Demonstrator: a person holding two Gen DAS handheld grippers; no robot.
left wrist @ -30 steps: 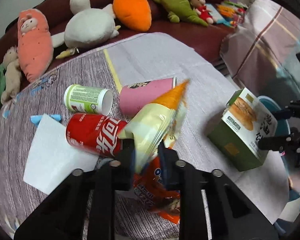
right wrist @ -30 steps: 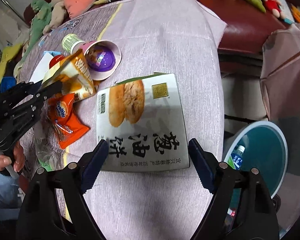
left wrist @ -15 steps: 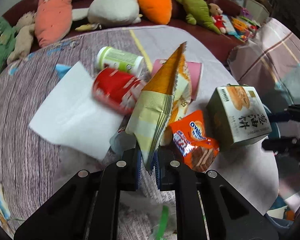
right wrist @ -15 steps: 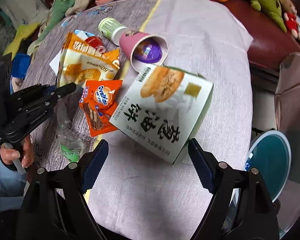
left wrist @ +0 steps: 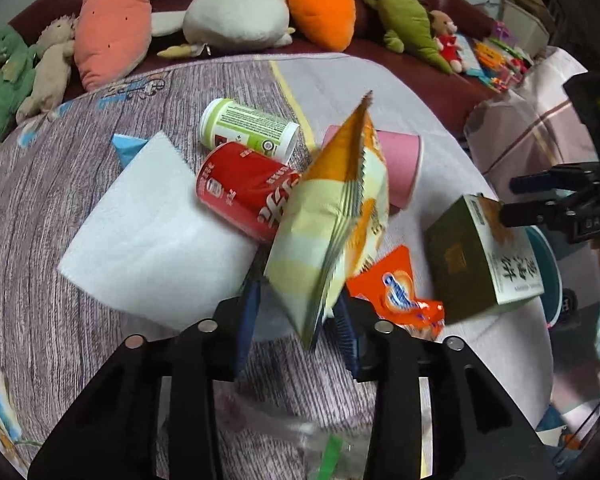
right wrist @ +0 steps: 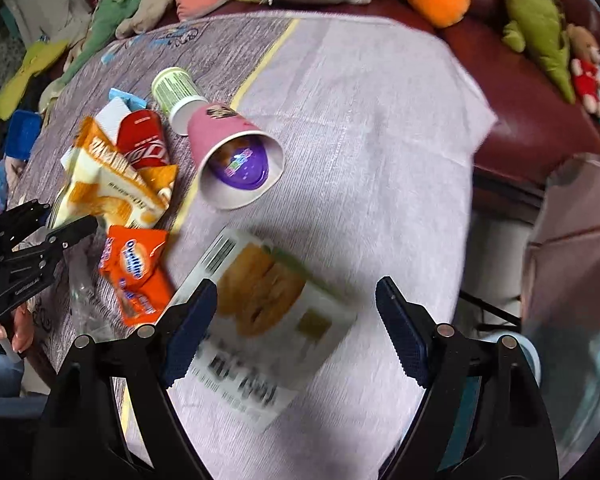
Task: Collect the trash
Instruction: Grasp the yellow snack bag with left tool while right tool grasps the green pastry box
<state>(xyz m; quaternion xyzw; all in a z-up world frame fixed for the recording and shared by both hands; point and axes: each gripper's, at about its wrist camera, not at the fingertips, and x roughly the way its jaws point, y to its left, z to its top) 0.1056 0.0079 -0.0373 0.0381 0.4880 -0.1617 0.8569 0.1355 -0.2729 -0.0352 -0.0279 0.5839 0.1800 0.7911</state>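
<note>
Currently the left gripper (left wrist: 296, 320) stands over the snack bag (left wrist: 332, 236), and its fingers (left wrist: 246, 320) have just been opening: the bag's lower corner hangs in the gap between them, with daylight visible on the left side, so the pads no longer press on it. The bag is yellow and orange, crimped along its serrated seam, flat and light-looking. Its long axis runs from that lower corner up and away from the fingers toward the pink paper cup (left wrist: 404, 168), and it leans on the red soda can (left wrist: 244, 196).

Relative to the snack bag, the remaining trash lies as follows:
- the red soda can, touching it on the left, lying on its side;
- the green-labelled tub (left wrist: 250, 128), just beyond the can, also on its side;
- the white napkin (left wrist: 152, 236), left of the can, flat on the tabletop (left wrist: 52, 280);
- the orange wrapper (left wrist: 400, 292), just to the right, flat;
- the biscuit box (left wrist: 480, 256), further right, tilted.

The right gripper (right wrist: 296, 328) has its fingers (right wrist: 192, 328) spread wide to either side of the biscuit box (right wrist: 268, 320). That box is blurred, and no pad contact can be confirmed; it reads as released rather than clamped.

Judgement: the left gripper is nearer to the bag, can and wrapper; the right is nearer to the box, whose width nearly fills its spread.
</note>
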